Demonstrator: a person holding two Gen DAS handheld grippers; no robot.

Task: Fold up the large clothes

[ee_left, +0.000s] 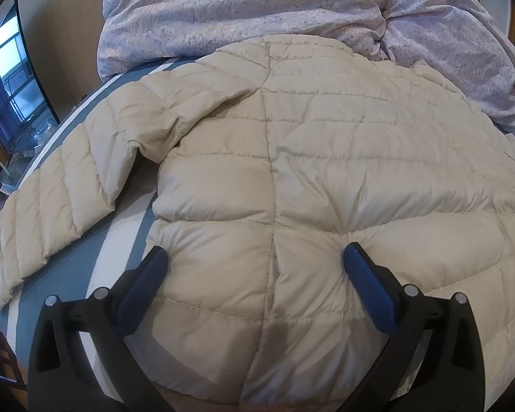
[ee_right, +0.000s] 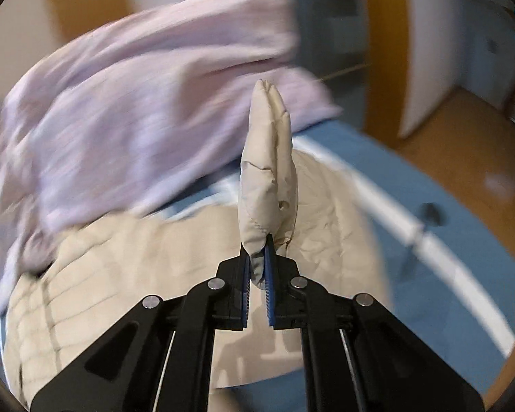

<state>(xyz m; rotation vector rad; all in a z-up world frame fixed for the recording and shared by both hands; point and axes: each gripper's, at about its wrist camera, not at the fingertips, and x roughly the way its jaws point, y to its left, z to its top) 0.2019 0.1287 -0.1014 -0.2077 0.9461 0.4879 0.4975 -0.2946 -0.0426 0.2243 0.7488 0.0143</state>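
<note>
A cream quilted puffer jacket lies spread on the blue-and-white striped bed, one sleeve stretched out to the left. My left gripper stands open low over the jacket's near hem; its blue-padded fingers straddle a puffed panel and dent the fabric without pinching it. In the right wrist view my right gripper is shut on a fold of the jacket, which stands up from the pads like a cuff or edge, lifted above the rest of the jacket. That view is motion-blurred.
A rumpled lilac duvet is bunched across the far side of the bed, touching the jacket's far edge. The bed sheet runs off to the right, with wooden floor beyond. A dark screen or window stands at the left.
</note>
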